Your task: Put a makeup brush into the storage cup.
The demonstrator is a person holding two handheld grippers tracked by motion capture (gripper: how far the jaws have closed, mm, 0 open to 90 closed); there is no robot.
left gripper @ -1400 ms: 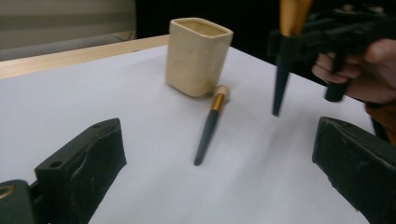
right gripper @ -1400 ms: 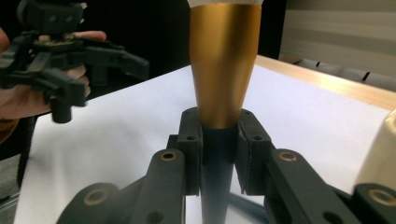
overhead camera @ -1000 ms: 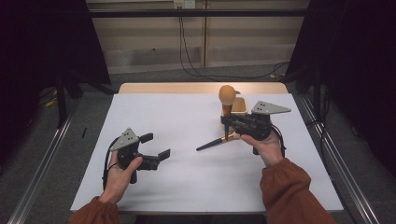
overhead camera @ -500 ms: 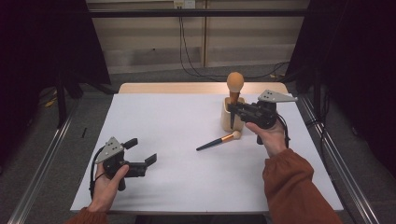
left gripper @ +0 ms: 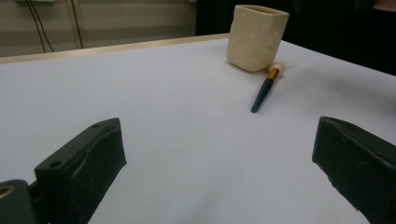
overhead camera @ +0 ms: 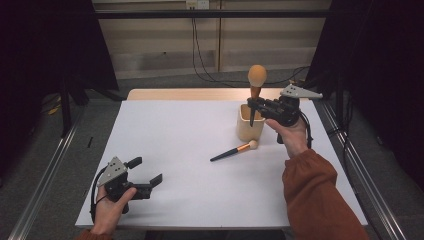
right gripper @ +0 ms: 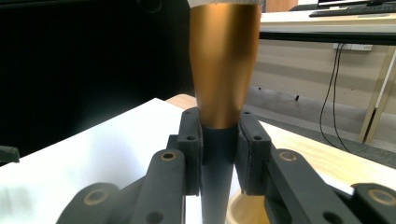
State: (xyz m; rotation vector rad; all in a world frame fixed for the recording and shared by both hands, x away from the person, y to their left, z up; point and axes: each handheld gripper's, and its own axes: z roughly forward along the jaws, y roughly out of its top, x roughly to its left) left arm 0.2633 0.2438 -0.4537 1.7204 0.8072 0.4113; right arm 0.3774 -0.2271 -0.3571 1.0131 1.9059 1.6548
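A big makeup brush (overhead camera: 256, 82) with a round orange head, copper ferrule (right gripper: 224, 70) and dark handle stands upright, bristles up, over the cream square cup (overhead camera: 249, 125). My right gripper (overhead camera: 252, 105) is shut on its dark handle (right gripper: 218, 154), whose lower end hangs just above or inside the cup's mouth. A smaller brush (overhead camera: 235, 150) lies flat on the white table in front of the cup, also seen as the small brush (left gripper: 266, 86) beside the cup (left gripper: 256, 37). My left gripper (overhead camera: 147, 175) rests open near the front left corner, its jaws wide apart over bare tabletop.
The white table (overhead camera: 190, 140) has a wooden strip along its far edge (overhead camera: 185, 94). Metal rails run along the floor on both sides, and cables hang down the back wall.
My right gripper has lifted the big brush and carried it back over the cup. My left gripper has drawn back toward the front left corner and sunk nearer the table.
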